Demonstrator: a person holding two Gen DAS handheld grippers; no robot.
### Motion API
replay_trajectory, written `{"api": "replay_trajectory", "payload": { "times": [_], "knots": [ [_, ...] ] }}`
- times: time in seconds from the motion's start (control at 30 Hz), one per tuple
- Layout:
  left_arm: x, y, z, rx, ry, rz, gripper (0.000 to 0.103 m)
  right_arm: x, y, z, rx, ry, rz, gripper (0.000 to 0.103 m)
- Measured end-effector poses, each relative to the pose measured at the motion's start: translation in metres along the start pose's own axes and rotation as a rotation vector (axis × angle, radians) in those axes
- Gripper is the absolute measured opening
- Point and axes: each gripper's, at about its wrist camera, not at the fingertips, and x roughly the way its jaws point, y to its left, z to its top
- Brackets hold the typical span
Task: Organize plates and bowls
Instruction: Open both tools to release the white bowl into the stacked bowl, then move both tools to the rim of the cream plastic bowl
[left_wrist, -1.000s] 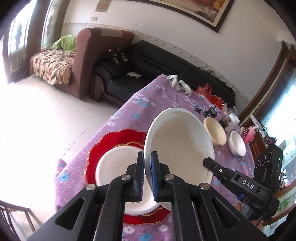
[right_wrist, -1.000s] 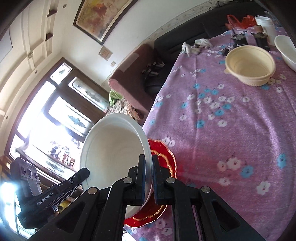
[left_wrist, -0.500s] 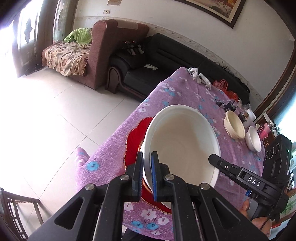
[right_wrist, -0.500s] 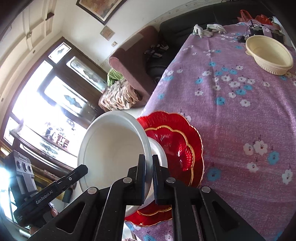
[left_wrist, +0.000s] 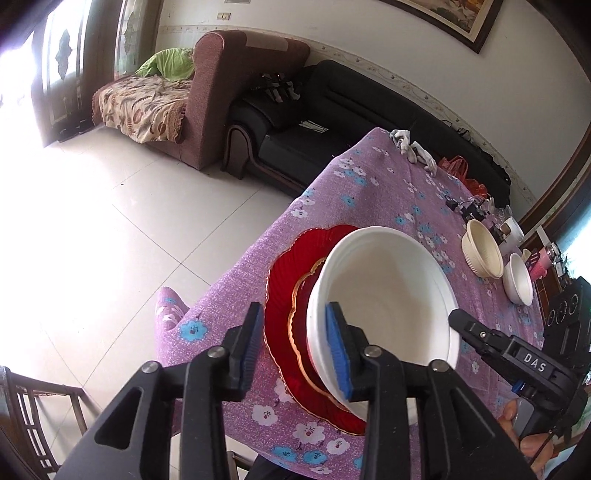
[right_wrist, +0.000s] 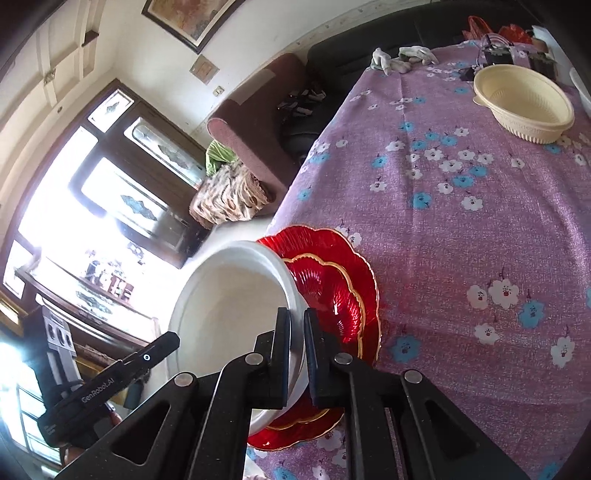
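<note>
A large white bowl (left_wrist: 384, 295) rests on the stack of red gold-rimmed plates (left_wrist: 288, 295) at the near corner of the table. My left gripper (left_wrist: 295, 343) is open, its fingers standing apart on either side of the bowl's near rim. My right gripper (right_wrist: 297, 347) is shut on the opposite rim of the white bowl (right_wrist: 236, 306), above the red plates (right_wrist: 332, 280). Each gripper shows in the other's view.
A cream bowl (left_wrist: 480, 251) and a small white bowl (left_wrist: 519, 278) stand further along the purple flowered tablecloth (right_wrist: 461, 206), with gloves (right_wrist: 402, 59) and small clutter at the far end. The cream bowl shows in the right wrist view (right_wrist: 524, 103). The table edge and floor lie left.
The white bowl came down onto the red plates, covering the white plate there. My left gripper opened and let go of the rim. The right gripper stayed shut on it.
</note>
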Motion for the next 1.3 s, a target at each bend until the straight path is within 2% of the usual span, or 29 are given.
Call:
{"api": "replay_trajectory", "payload": {
  "times": [0.1,0.17,0.37,0.53,0.63,0.73,0.83,0.9,1.0,1.1,1.3],
  "knots": [
    [-0.004,-0.003,0.0,0.022,-0.016,0.033,0.039,-0.007,-0.004,0.002,0.01,-0.027,0.023,0.012],
    [-0.009,-0.005,0.0,0.045,-0.043,0.065,0.039,-0.015,-0.003,0.002,-0.001,-0.056,0.007,0.012],
    [-0.024,0.0,0.006,0.034,-0.086,0.084,0.039,-0.027,-0.012,0.008,0.018,-0.094,0.018,0.012],
    [-0.05,-0.019,0.01,0.083,-0.18,0.094,0.042,-0.042,-0.036,0.014,0.065,-0.135,-0.006,0.012],
    [-0.06,-0.056,0.01,0.171,-0.226,0.043,0.044,-0.059,-0.053,0.018,0.092,-0.181,-0.032,0.012],
    [-0.059,-0.105,0.003,0.279,-0.224,-0.032,0.052,-0.081,-0.073,0.02,0.119,-0.236,-0.068,0.012],
    [-0.044,-0.157,-0.01,0.38,-0.187,-0.094,0.056,-0.106,-0.095,0.02,0.154,-0.283,-0.091,0.012],
    [-0.028,-0.19,-0.019,0.436,-0.152,-0.125,0.064,-0.125,-0.112,0.019,0.174,-0.315,-0.117,0.012],
    [0.0,-0.234,-0.032,0.501,-0.102,-0.148,0.064,-0.152,-0.136,0.016,0.209,-0.351,-0.148,0.012],
    [0.022,-0.271,-0.039,0.535,-0.09,-0.159,0.064,-0.179,-0.163,0.012,0.253,-0.388,-0.173,0.012],
    [0.067,-0.329,-0.041,0.516,-0.063,-0.181,0.064,-0.227,-0.204,0.015,0.3,-0.454,-0.231,0.011]
  ]
}}
